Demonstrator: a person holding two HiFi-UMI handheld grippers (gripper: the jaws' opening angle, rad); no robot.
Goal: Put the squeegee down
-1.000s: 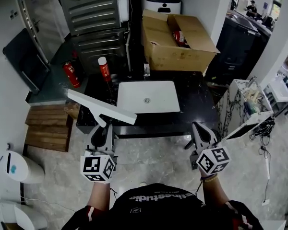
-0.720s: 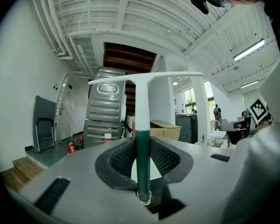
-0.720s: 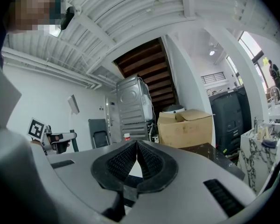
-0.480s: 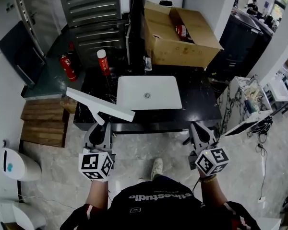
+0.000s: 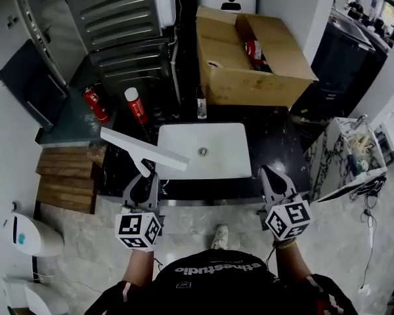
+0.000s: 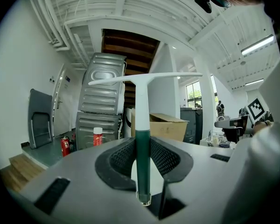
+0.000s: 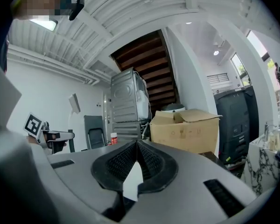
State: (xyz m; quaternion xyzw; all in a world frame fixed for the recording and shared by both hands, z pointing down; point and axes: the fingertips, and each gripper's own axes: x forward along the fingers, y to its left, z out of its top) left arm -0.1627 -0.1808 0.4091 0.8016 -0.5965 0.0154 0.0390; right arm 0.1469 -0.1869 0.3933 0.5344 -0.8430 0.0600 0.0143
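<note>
My left gripper (image 5: 144, 184) is shut on the squeegee (image 5: 143, 149), a white T-shaped tool with a long white blade and a dark green handle. In the left gripper view the squeegee (image 6: 143, 125) stands upright between the jaws, its blade across the top. It hangs over the front left edge of the black counter (image 5: 279, 146), beside the white sink (image 5: 201, 151). My right gripper (image 5: 274, 179) is shut on nothing at the counter's front right edge; its jaws (image 7: 136, 157) meet at the tips.
A red spray can (image 5: 135, 105) and a small dark bottle (image 5: 201, 105) stand at the counter's back. An open cardboard box (image 5: 249, 54) sits behind it. A fire extinguisher (image 5: 95, 104) and wooden steps (image 5: 65, 176) lie left. A stacked grey machine (image 5: 115, 18) stands far left.
The person has stepped toward the counter, so both grippers now reach its front edge. The squeegee stays gripped in the left gripper at the same tilt.
</note>
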